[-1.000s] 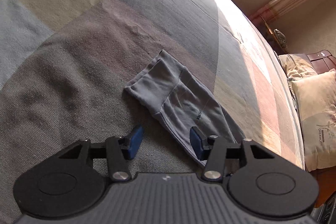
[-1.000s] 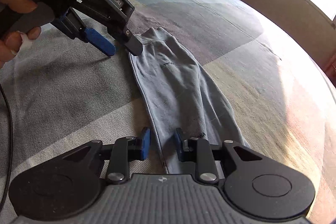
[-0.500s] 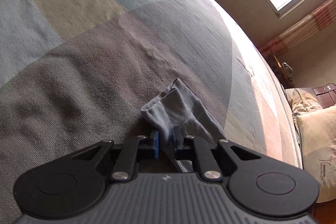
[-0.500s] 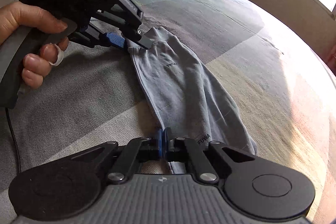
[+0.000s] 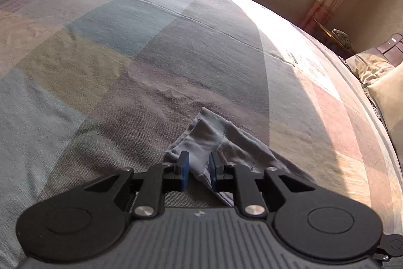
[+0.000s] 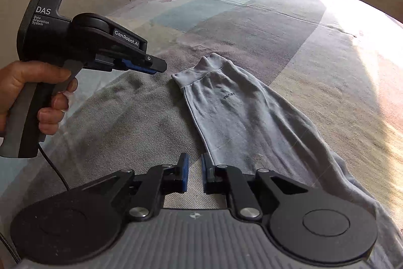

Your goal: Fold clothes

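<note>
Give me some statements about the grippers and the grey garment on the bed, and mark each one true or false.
1. The grey garment lies flat on the bed cover. True.
2. The right gripper clamps the garment. False: its fingers stand apart, with bed cover between them.
3. The left gripper is above the bed, beside the garment's cuff. True.
4. A hand holds the left gripper's handle. True.
5. The garment is bright red. False: it is grey.

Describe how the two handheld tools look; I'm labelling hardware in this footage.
Both are black plastic with blue pads. The right tool shows two linkage arms on round discs and a ribbed grey body. The left tool has a grey pistol grip, white "DAS Data Acquisition System" and "GenRobot.AI" markings, and a black cable.
</note>
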Action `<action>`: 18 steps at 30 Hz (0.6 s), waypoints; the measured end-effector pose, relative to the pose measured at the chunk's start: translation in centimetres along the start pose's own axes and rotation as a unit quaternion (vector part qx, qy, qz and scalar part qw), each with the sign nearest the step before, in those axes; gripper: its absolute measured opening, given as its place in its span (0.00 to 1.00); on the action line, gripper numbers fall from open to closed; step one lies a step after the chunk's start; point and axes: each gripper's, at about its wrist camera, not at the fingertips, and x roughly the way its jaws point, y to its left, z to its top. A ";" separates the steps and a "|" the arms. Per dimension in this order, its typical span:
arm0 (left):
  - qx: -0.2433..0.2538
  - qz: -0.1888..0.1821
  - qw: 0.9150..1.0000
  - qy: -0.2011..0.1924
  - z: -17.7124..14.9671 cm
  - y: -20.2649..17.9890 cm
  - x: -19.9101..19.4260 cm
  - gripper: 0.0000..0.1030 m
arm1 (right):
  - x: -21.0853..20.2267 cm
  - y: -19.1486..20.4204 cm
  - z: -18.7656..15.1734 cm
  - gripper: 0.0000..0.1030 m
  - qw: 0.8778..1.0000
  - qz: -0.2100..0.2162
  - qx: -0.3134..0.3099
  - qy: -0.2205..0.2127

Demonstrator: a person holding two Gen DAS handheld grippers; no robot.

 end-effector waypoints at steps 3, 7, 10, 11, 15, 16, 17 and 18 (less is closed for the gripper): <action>0.081 -0.037 0.996 0.013 -0.5 -4.3 1.2 0.35 | -1.7 -0.9 -1.2 0.18 1.000 -0.008 0.021 0.006; 0.193 -0.053 0.979 0.039 -3.1 -8.9 3.2 0.45 | -4.3 -2.5 -4.0 0.20 0.998 -0.035 0.047 0.023; 0.214 -0.012 0.975 0.065 -4.9 -9.5 3.5 0.45 | -6.6 -3.8 -6.5 0.24 0.995 -0.060 0.073 0.033; 0.216 -0.007 0.974 0.067 -5.0 -9.8 2.8 0.46 | -7.4 -4.2 -7.3 0.26 0.994 -0.068 0.082 0.036; 0.227 -0.014 0.969 0.094 -5.7 -11.8 0.7 0.52 | -11.3 -5.4 -10.2 0.49 0.986 -0.103 0.126 0.038; 0.241 -0.020 0.965 0.099 -6.1 -12.8 0.2 0.56 | -12.3 -5.6 -10.9 0.54 0.983 -0.114 0.138 0.038; 0.256 -0.025 0.961 0.105 -6.6 -13.8 -0.3 0.63 | -13.4 -5.7 -11.7 0.55 0.980 -0.124 0.150 0.039; 0.270 -0.035 0.956 0.111 -7.0 -15.1 -0.5 0.67 | -14.4 -5.7 -12.6 0.55 0.976 -0.136 0.164 0.040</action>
